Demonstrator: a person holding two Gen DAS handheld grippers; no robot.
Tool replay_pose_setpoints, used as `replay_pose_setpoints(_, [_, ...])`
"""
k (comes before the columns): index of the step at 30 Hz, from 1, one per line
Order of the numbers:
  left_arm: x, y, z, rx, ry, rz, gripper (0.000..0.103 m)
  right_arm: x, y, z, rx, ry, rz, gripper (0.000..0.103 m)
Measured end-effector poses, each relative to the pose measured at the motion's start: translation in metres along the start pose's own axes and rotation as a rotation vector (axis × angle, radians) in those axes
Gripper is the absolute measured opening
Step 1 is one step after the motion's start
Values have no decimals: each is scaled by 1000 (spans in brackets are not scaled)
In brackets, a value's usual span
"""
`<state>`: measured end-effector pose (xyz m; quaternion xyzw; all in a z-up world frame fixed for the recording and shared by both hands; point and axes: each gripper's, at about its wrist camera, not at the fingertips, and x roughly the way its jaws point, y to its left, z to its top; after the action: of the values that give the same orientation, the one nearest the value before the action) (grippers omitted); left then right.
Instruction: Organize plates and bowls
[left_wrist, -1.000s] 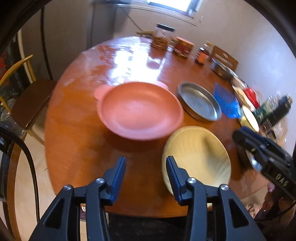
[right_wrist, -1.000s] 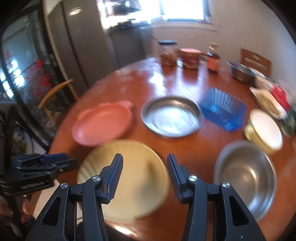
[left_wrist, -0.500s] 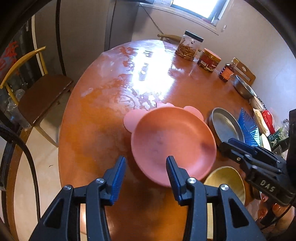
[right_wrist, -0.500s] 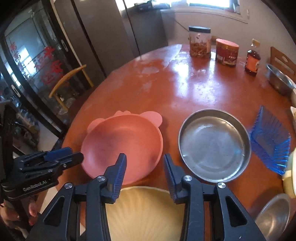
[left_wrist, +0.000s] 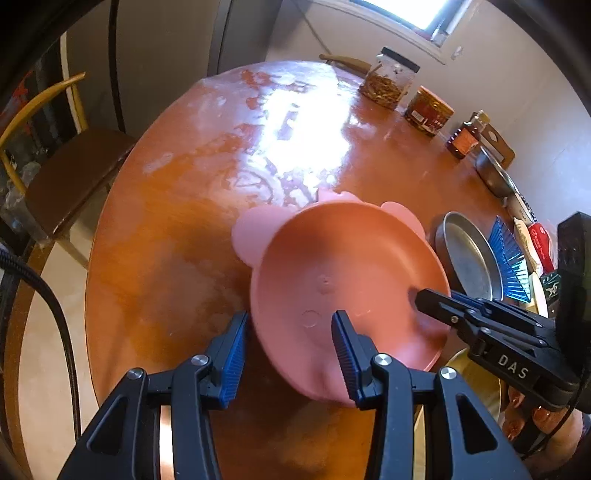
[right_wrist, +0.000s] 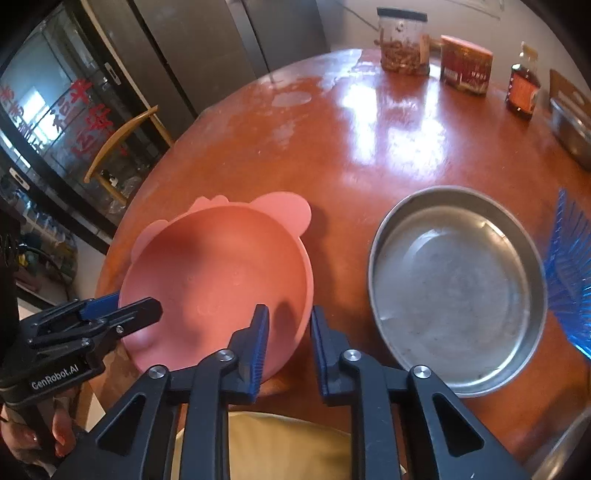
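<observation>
Right wrist alone shows right hand-held gripper clamping pink plate rim; left closing.

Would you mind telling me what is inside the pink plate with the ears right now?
No food or dish lies in the pink plate. Its inside shows bare except where fingers of the left hand-held gripper and right hand-held gripper reach over the rim, covering small patches.

Both wrist views look steeply down, close over the counter, sharing the pink plate from opposite sides
</observation>
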<state>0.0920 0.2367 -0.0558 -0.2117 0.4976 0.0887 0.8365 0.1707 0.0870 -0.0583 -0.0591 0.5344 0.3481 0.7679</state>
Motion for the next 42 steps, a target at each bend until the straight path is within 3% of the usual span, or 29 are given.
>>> replay_pose_setpoints(5, [-1,-1,3,13,-20,8,29,-3,0,2,-3,-27,-16,17])
replay_pose_setpoints(16, [-38,-27,5,66,-103,-5,28,-51,2,0,1,-138,-21,17])
replay_pose_setpoints(24, [-70,-56,-11,131,-152,-46,28,-102,-5,-22,6,-218,-38,17])
replay_pose_setpoints(31, [-82,-79,-29,181,-152,-77,28,-133,-18,-55,36,-258,-55,17])
replay_pose_setpoints(42, [-70,-100,-75,241,-70,-85,28,-136,-37,-115,69,-201,-64,17])
